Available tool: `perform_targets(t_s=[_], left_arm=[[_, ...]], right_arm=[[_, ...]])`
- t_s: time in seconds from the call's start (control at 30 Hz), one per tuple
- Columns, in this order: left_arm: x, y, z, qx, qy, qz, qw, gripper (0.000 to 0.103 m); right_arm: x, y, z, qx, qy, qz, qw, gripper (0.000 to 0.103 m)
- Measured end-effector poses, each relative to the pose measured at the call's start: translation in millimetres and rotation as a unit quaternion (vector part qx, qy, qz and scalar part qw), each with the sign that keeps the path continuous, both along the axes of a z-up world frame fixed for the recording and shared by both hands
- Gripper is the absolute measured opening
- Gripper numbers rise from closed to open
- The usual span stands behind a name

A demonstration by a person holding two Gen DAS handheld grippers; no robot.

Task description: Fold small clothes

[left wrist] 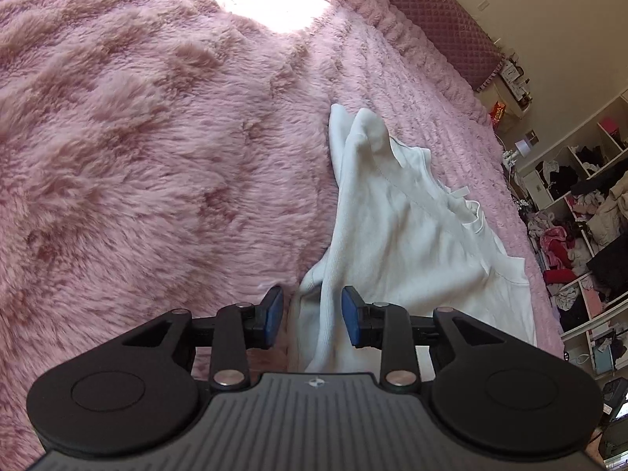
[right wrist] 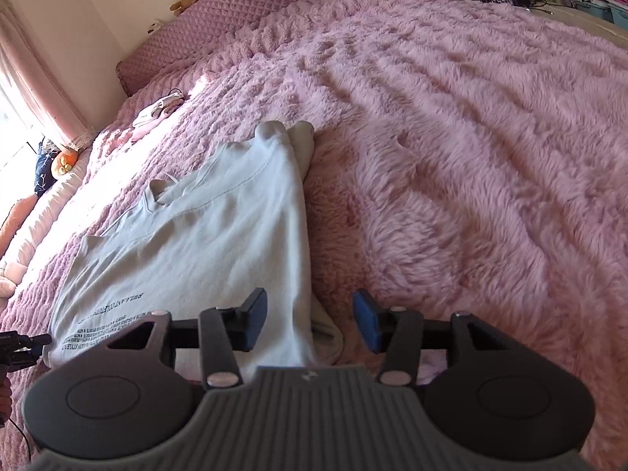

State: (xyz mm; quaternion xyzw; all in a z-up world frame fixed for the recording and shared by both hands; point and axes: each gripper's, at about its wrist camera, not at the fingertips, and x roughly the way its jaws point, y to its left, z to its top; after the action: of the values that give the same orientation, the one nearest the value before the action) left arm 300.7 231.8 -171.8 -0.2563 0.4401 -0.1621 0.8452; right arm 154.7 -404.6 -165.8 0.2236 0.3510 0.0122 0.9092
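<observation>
Between the blue pads of the left gripper [left wrist: 313,316] lies a folded edge of the white shirt [left wrist: 408,235], the jaws partly apart and not pressing it. On the right gripper [right wrist: 310,320] the jaws stand wider over the shirt's other folded edge (the pads seem clear of the cloth). All rests on a pink fluffy blanket [right wrist: 471,137]. Farther off, open shelves [left wrist: 581,204] hold heaped clothes.

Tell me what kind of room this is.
Most likely a bedroom in a home. A fluffy pink blanket covers a wide bed with a quilted headboard, a white shirt lies spread on it, and open shelves stuffed with clothes stand alongside.
</observation>
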Motion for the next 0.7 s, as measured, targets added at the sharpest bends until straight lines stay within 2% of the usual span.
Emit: perform_targets(t_s=[0.17,0.2,0.33,0.4,0.53,0.6,0.7], left_arm=[[37,-6,23,0.000,-0.055,0.012,0.9984,0.039],[46,-14,27,0.011,-0.068,0.008,0.9976,0.039],[75,-50,35,0.095,-0.111,-0.017,0.9891,0.039],[86,-62,35,0.111,-0.117,-0.027,0.9866,0.040],[104,-83,30,0.140,-0.121,-0.031,0.9823,0.058],[113,-88,27,0.155,-0.123,-0.033,0.9797,0.058],[124,-92,19,0.152,-0.114,-0.033,0.9813,0.059]], right_arm=[[42,3,21,-0.023,-0.046,0.007,0.999,0.047],[50,6,23,-0.031,-0.053,0.009,0.998,0.047],[93,21,31,-0.072,-0.077,0.026,0.994,0.049],[105,27,29,-0.083,-0.079,0.025,0.993,0.051],[131,33,21,-0.104,-0.077,0.024,0.991,0.058],[143,34,16,-0.114,-0.074,0.026,0.990,0.059],[163,35,11,-0.124,-0.069,0.028,0.990,0.059]])
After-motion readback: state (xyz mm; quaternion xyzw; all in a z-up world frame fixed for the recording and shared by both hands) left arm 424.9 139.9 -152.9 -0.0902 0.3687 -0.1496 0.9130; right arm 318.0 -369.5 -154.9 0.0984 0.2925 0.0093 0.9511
